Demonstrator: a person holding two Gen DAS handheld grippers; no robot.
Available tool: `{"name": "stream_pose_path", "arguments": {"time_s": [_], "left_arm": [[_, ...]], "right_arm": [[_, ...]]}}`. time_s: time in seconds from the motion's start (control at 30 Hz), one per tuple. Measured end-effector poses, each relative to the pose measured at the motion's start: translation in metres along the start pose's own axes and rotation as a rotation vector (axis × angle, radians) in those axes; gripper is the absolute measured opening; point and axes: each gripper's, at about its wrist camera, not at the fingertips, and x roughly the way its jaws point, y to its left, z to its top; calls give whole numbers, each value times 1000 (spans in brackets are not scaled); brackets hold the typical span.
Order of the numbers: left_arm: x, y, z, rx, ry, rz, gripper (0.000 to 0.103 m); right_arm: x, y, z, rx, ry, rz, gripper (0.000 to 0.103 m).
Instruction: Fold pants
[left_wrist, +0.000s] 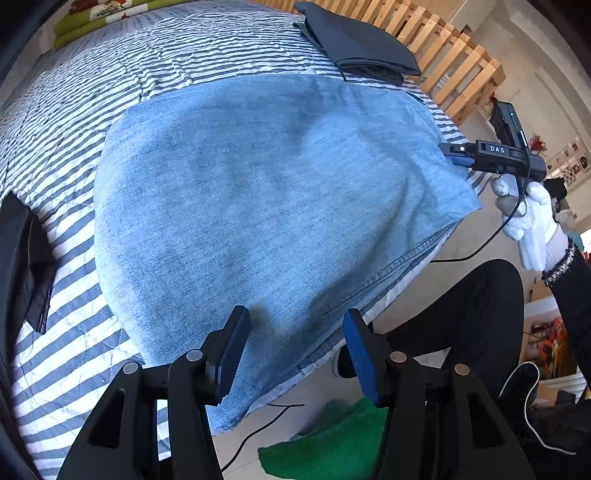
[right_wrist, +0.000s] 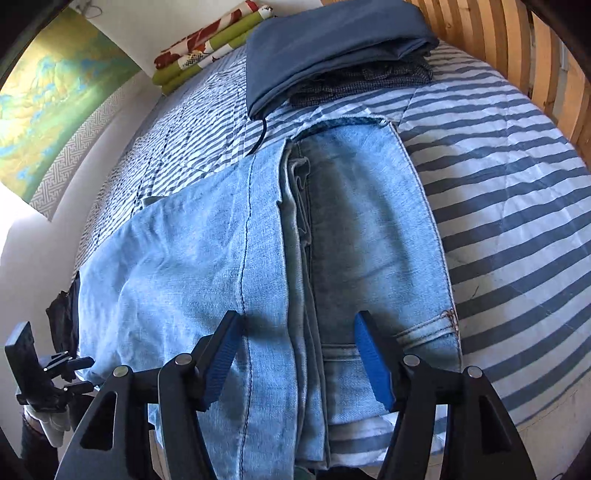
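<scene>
Both claws, left gripper and right gripper, gape with ribbed blue pads above soft, faded denim jeans folded on the striped quilt.

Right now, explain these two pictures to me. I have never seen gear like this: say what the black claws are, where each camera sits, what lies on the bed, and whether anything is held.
No robot arm is here. A person holds a two-finger clamp in each hand, and each clamp carries a wide-angle camera looking along its fingers.

The left wrist view shows the left gripper at the bottom. Far to the right is the other clamp, held by a white-gloved hand.

The right wrist view shows the right gripper.

On the striped bedcover lie light blue jeans, partly folded and reaching over the near edge. Behind them sits a stack of folded dark clothes. A green cloth lies on the floor.

Both clamps stand open just above the denim. Nothing is gripped.
</scene>
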Motion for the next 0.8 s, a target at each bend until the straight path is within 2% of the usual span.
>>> {"name": "stream_pose_path", "arguments": {"time_s": [0.03, 0.13, 0.23, 0.33, 0.37, 0.43, 0.57, 0.8], "left_arm": [[-2, 1, -2, -5, -5, -4, 56], [-9, 4, -8, -18, -24, 2, 56], [-25, 5, -15, -4, -61, 17, 56], [-49, 18, -24, -50, -121, 16, 56], [-55, 25, -28, -71, -135, 20, 56], [-61, 35, -36, -96, -139, 33, 56], [-58, 48, -53, -120, -105, 51, 56], [-26, 43, -69, -92, -34, 47, 56]], "right_arm": [[2, 2, -1, -3, -5, 0, 59], [-5, 13, -1, -30, -3, 32, 31], [-19, 23, 1, -58, -16, 48, 23], [-32, 27, 2, -91, -48, 67, 24], [-32, 26, 1, -92, -43, 52, 38], [-23, 17, 0, -55, -4, 63, 55], [-7, 0, -11, -15, 53, 59, 55], [-15, -11, -29, 47, 60, 185, 57]]}}
